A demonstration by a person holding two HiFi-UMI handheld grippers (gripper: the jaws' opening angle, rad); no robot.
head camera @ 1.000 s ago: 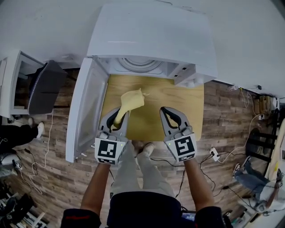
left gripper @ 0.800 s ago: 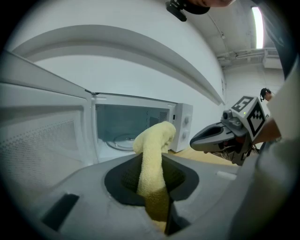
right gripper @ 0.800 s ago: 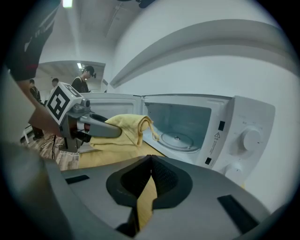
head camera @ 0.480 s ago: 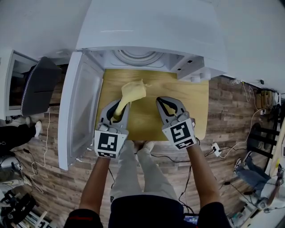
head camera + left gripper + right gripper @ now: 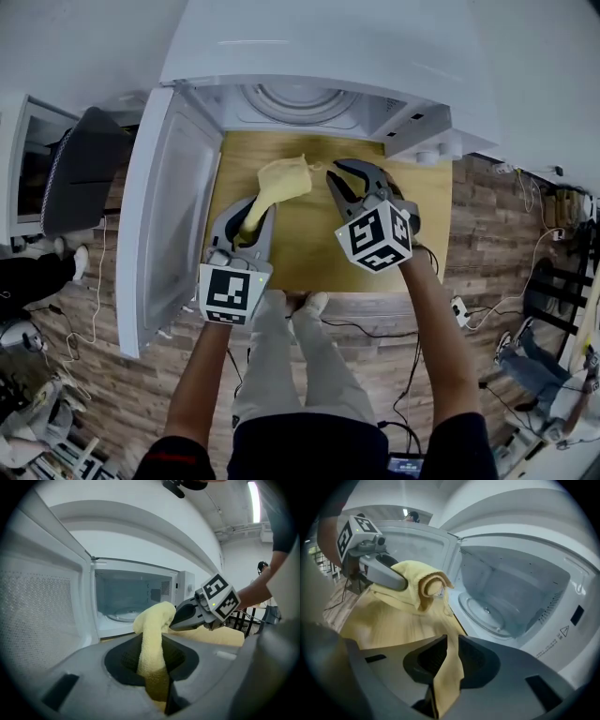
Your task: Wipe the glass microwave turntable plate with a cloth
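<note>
Yellow terry cloth (image 5: 281,180) is clamped in the left gripper (image 5: 251,225); its fingers are closed tight on the cloth's lower end; the rest of the cloth stands up past the tips and flops over in a loose roll.

Right gripper (image 5: 344,178) sits just right of the cloth's top, tips near it; can't tell if they touch. Its fingers have just been opening and are now only a narrow slit apart; nothing sits in the slit, only the light wooden counter (image 5: 408,234) shows through it.

Round clear glass turntable plate (image 5: 298,101) lies flat on the cavity floor inside the white microwave (image 5: 319,47), beyond the cloth and both grippers, nothing touching it. The microwave door (image 5: 169,206) is swung wide open on the left; the microwave stands at the counter's far edge. Both grippers hover over the counter in front of the open cavity, pointing toward it.
</note>
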